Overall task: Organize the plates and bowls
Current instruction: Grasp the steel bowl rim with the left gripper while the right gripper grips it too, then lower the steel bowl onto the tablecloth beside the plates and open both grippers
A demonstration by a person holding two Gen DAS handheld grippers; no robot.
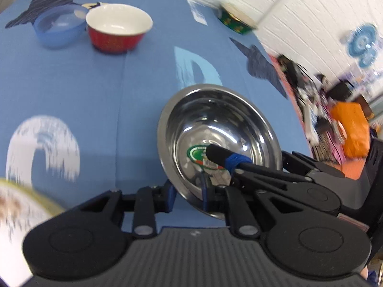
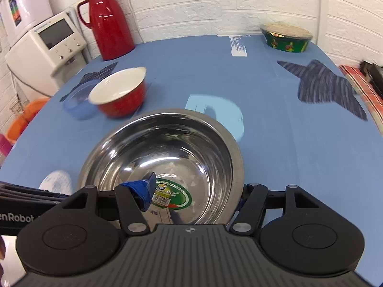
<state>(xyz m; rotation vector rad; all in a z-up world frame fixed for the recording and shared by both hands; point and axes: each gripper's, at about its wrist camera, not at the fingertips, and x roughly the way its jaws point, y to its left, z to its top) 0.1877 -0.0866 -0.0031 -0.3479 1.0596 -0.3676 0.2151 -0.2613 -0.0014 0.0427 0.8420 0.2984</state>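
A steel bowl (image 1: 222, 129) (image 2: 167, 153) with a green sticker inside hangs tilted above the blue tablecloth. My left gripper (image 1: 186, 196) is shut on its near rim. My right gripper (image 2: 191, 198) is shut on the rim too, one blue-taped finger (image 2: 141, 189) inside the bowl; that finger shows in the left wrist view (image 1: 225, 157). A red bowl with white inside (image 1: 118, 27) (image 2: 119, 93) stands beside a blue plastic bowl (image 1: 58, 26) (image 2: 77, 102). A green patterned bowl (image 1: 235, 20) (image 2: 286, 37) sits at the far right edge.
A red thermos (image 2: 107, 21) stands at the back left by the brick wall. A white appliance (image 2: 45, 47) stands beyond the table's left edge. A patterned plate (image 1: 21, 210) shows at the near left. Clutter (image 1: 335, 119) lies past the right edge.
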